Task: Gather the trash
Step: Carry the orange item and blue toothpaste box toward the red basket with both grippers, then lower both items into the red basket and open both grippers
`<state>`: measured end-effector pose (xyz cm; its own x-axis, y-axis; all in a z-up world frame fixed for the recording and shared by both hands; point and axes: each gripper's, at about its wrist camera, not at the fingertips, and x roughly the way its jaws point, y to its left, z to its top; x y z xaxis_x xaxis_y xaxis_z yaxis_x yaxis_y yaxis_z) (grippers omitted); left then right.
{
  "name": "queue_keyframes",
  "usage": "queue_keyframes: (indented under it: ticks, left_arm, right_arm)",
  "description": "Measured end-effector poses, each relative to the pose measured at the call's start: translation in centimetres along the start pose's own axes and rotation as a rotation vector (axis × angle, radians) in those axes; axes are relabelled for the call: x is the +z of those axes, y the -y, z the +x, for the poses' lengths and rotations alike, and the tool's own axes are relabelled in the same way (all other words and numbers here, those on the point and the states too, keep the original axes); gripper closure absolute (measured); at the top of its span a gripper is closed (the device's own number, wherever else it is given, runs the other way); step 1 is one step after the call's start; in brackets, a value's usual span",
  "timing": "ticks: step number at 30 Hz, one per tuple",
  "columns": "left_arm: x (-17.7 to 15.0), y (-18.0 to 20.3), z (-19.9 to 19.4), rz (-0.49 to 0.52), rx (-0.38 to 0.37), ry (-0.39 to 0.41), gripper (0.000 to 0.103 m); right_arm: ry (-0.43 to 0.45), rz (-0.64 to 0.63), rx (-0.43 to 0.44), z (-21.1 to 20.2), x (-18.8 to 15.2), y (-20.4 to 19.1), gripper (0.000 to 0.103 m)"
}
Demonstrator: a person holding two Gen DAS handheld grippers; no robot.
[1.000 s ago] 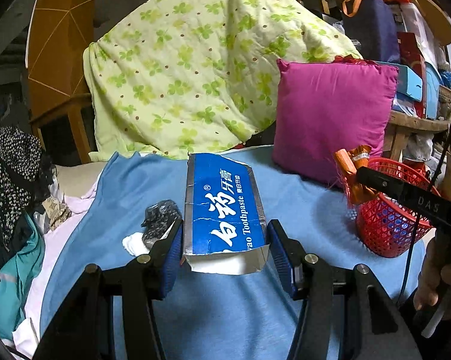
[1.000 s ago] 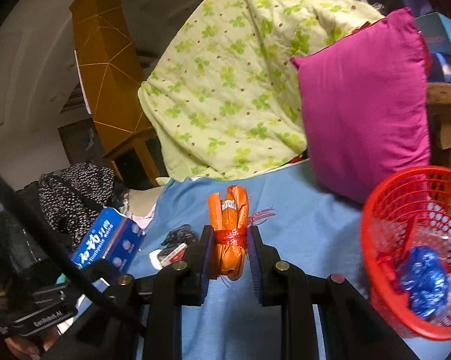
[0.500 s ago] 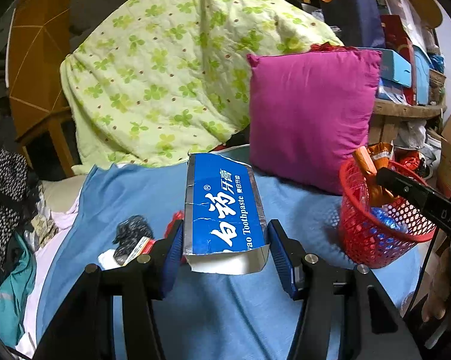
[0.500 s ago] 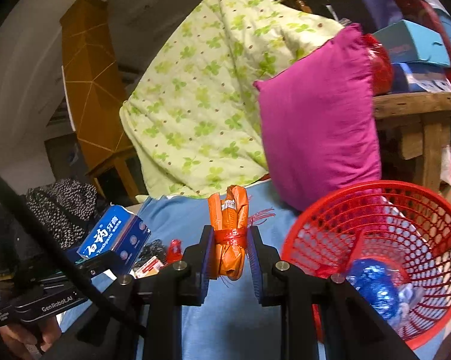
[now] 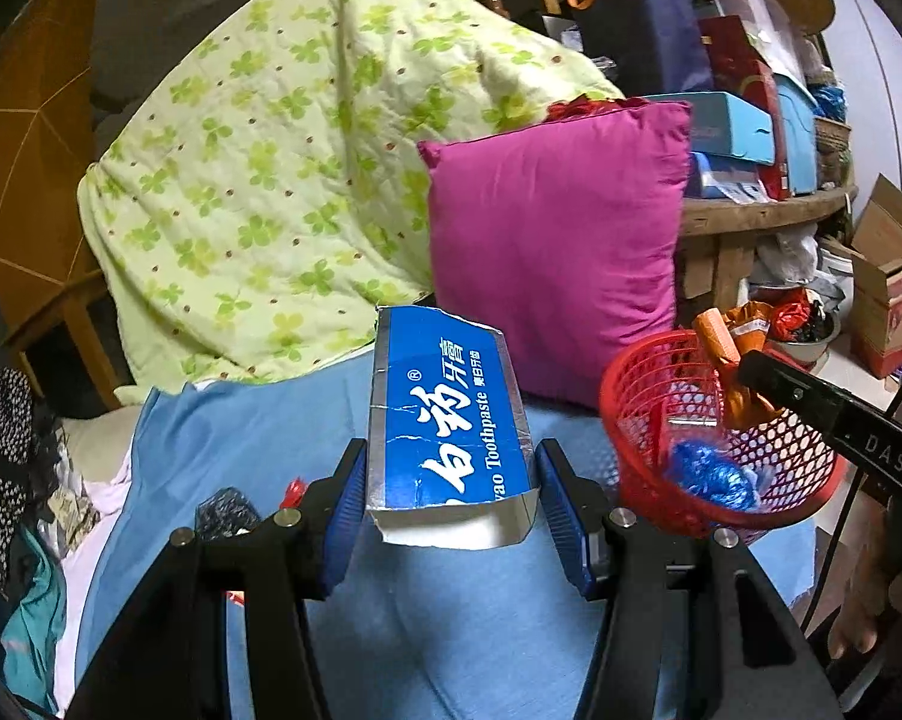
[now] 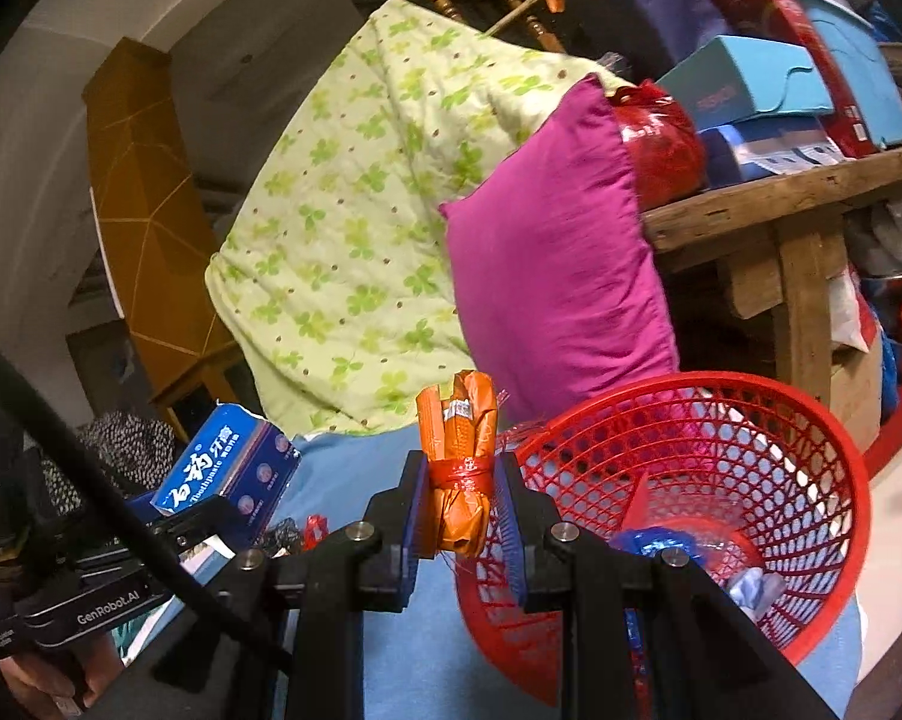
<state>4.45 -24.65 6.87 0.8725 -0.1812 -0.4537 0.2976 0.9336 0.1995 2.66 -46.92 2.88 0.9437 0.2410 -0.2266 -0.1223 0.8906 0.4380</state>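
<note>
Left wrist: blue sheet (cluttered room) under pink cushion.

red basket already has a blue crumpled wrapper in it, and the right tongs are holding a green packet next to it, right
Not quite: the packet in the right tongs is orange, tied with a red band, not green. The right wrist view shows it clamped between the pads. The rest holds: the red basket beside it already has a blue crumpled wrapper inside.

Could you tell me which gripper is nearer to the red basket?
Right. The right gripper holds an orange wrapper at the red basket rim; the left gripper, holding a toothpaste box, is beside it, farther off.
</note>
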Motion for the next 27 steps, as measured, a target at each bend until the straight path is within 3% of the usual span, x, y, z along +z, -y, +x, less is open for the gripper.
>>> queue_keyframes:
  ticks: [15, 27]
  left_arm:
    - [2.8, 4.2, 0.0, 0.072, -0.077, 0.046, 0.046]
    - [4.1, 7.8, 1.1, 0.103, -0.233, 0.055, 0.046]
  right_arm:
    - [0.064, 0.111, -0.022, -2.1, 1.3, 3.3, 0.079]
    - [0.102, 0.207, -0.092, -3.8, 1.7, 6.7, 0.079]
